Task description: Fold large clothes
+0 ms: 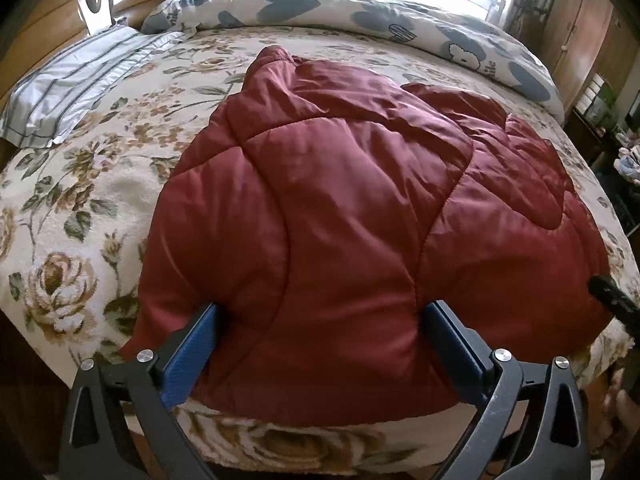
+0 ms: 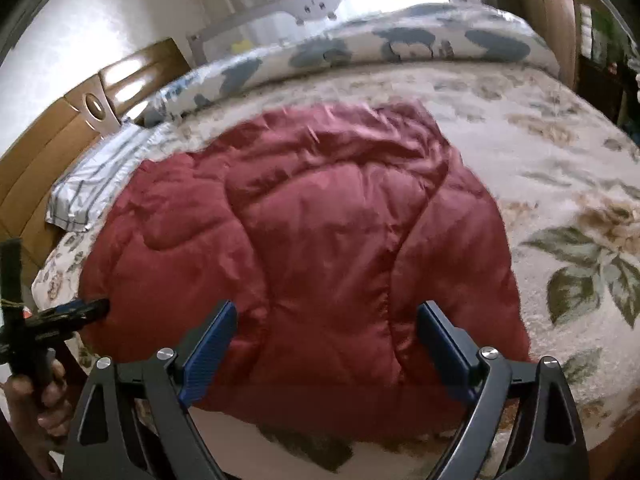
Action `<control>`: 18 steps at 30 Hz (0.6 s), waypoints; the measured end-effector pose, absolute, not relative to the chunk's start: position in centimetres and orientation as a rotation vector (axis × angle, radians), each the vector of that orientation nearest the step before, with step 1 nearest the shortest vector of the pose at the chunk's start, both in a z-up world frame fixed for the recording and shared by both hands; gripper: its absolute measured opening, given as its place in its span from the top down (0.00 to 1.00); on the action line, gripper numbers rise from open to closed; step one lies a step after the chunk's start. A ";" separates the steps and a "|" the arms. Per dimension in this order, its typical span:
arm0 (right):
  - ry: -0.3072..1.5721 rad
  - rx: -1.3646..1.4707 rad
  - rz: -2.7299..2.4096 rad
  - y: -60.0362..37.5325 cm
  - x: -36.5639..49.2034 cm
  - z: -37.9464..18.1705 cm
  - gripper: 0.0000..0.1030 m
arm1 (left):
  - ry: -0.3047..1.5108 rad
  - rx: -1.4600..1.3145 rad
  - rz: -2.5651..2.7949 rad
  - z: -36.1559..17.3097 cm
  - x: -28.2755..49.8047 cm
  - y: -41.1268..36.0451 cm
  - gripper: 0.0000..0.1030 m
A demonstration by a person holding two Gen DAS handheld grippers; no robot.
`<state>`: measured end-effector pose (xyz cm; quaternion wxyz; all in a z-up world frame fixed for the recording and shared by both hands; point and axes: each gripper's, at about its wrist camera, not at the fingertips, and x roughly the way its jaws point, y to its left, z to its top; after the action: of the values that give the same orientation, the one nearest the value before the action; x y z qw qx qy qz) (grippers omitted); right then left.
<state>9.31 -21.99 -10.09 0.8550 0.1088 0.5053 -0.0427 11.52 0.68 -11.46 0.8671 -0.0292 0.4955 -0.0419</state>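
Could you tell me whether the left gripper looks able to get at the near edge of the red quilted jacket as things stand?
Probably yes: the left gripper is wide open over the red quilted jacket, whose near edge lies unobstructed.

Quick count of what was on the bed

One red quilted jacket [image 1: 340, 208] was counted on one floral bedspread [image 1: 80, 208], plus one striped pillow [image 1: 72, 92] and one rolled duvet with blue hearts [image 1: 360, 16]. Two grippers were counted: the left gripper [image 1: 320, 320] and right gripper [image 2: 326, 316], four blue pads total.
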 end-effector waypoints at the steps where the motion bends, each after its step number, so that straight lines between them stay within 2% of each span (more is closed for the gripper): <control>1: 1.066 0.244 -0.083 -22.4 9.4 -10.7 0.11 | 1.038 -0.061 -0.088 -11.5 11.5 0.7 0.00; 8: 1.076 0.278 -0.087 -23.1 9.5 -11.1 0.10 | 1.032 -0.118 -0.085 -10.4 11.5 1.7 0.04; 18: 1.066 0.259 -0.108 -22.5 9.2 -10.1 0.11 | 1.045 -0.098 -0.059 -11.6 12.5 1.7 0.00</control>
<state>9.16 -22.47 -10.08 0.8518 0.1232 0.5066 -0.0513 12.46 1.73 -11.64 0.8650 -0.0467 0.4987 -0.0283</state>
